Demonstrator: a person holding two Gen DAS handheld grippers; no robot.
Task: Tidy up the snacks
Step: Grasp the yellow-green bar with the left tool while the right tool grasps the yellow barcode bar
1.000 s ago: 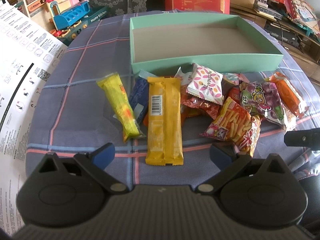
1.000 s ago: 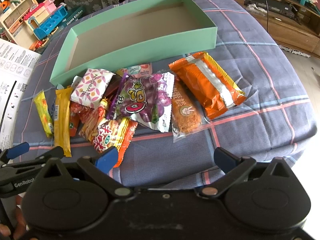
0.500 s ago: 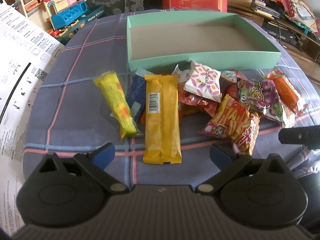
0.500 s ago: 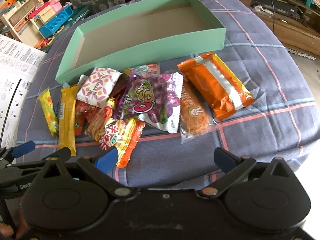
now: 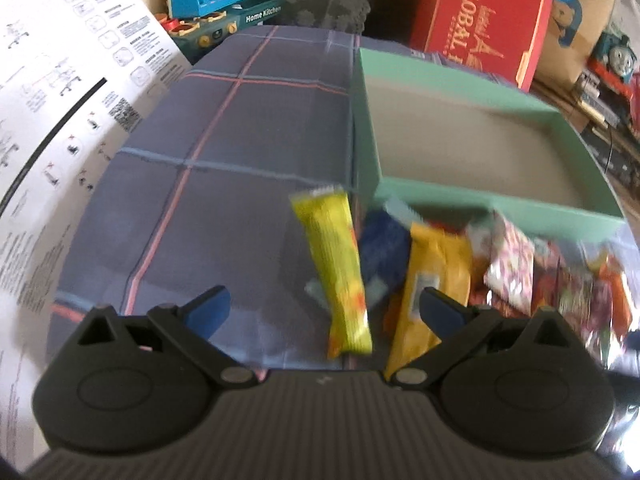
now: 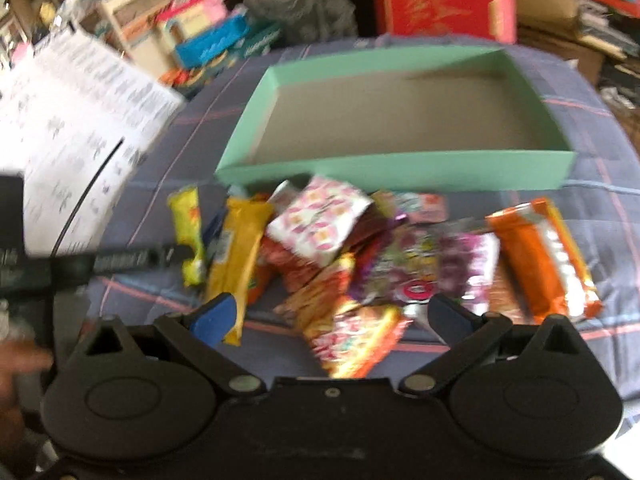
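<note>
A heap of snack packets lies on the plaid cloth in front of an empty mint-green box [image 5: 496, 212] [image 6: 400, 170]. In the left wrist view my left gripper [image 5: 324, 308] is open, with the lime-yellow bar [image 5: 336, 272] lying between its fingers and the long yellow bar [image 5: 432, 280] by the right finger. In the right wrist view my right gripper [image 6: 330, 314] is open over the red-orange chips bag [image 6: 344, 320]. The pink flowered packet [image 6: 320, 220], purple grape bag [image 6: 432, 268] and orange packet [image 6: 540, 256] lie beyond. The left gripper's arm [image 6: 120, 258] reaches in from the left.
A large white printed sheet [image 5: 52, 120] [image 6: 80, 128] lies at the left edge of the cloth. Toy kitchen sets [image 5: 216, 4] and a red carton [image 5: 480, 28] stand behind the table. A hand [image 6: 16, 364] shows at the lower left.
Both grippers have moved left and closer to the packets. The left view now centres on the lime-yellow bar, the right view on the chips bag. Both frames are motion-blurred.
</note>
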